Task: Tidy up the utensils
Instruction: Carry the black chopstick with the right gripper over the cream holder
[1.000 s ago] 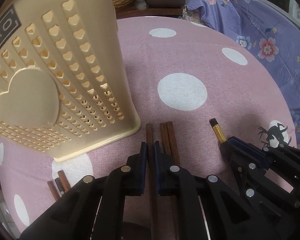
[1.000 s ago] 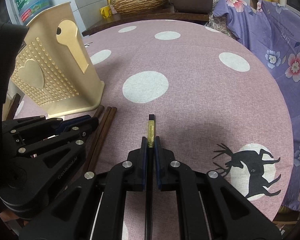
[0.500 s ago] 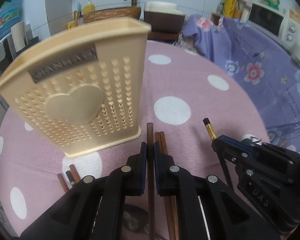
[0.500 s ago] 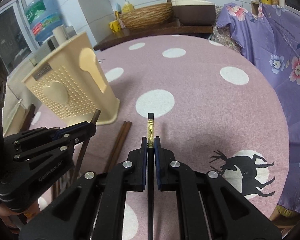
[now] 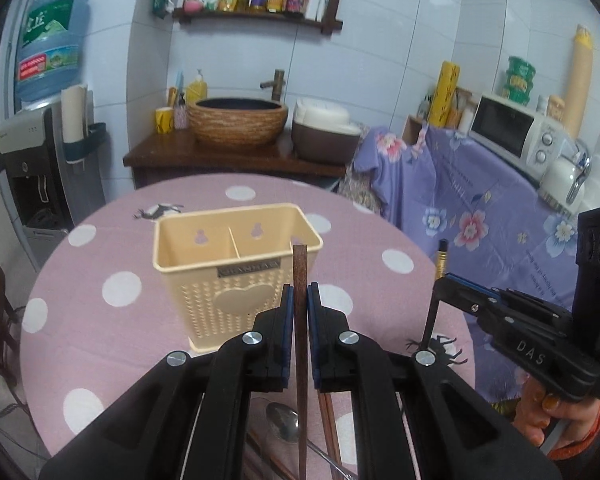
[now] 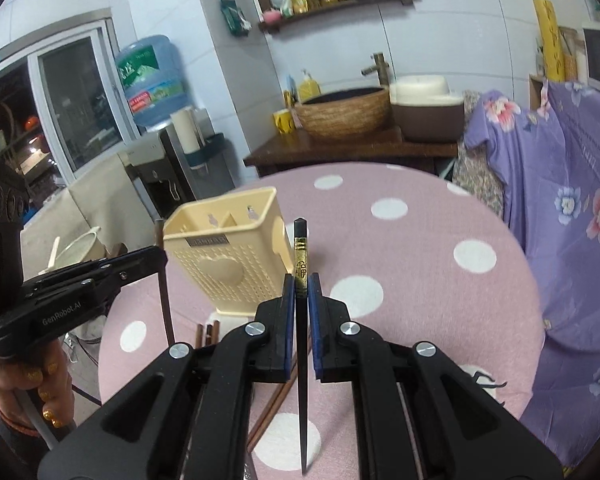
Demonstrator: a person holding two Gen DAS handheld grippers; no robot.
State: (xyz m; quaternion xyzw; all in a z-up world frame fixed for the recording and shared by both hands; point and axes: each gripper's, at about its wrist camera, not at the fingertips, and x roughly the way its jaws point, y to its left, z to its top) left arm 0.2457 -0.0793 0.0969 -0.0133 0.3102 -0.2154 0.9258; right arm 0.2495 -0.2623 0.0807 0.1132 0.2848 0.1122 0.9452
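Observation:
A cream plastic utensil holder [image 5: 236,268] with two compartments stands upright on the round pink dotted table [image 5: 100,344]. My left gripper [image 5: 300,300] is shut on a brown wooden chopstick [image 5: 300,280], lifted above the table just in front of the holder. My right gripper [image 6: 301,288] is shut on a black chopstick with a gold band [image 6: 301,256], raised to the right of the holder [image 6: 224,260]. Each gripper shows in the other's view: the right gripper [image 5: 444,280] and the left gripper [image 6: 156,256]. More brown chopsticks [image 6: 206,332] and a metal spoon [image 5: 288,428] lie on the table below.
Beyond the table stand a wooden counter with a woven basin [image 5: 238,120] and a rice cooker [image 5: 324,136]. A purple floral cloth [image 5: 480,208] covers furniture on the right, with a microwave [image 5: 512,132]. A water dispenser [image 5: 44,152] stands at the left. A hand [image 6: 40,392] holds the left gripper's handle.
Both grippers rose from the table with their chopsticks and tilted up, so the holder now shows from above with its open top visible. The other chopsticks stayed on the table.

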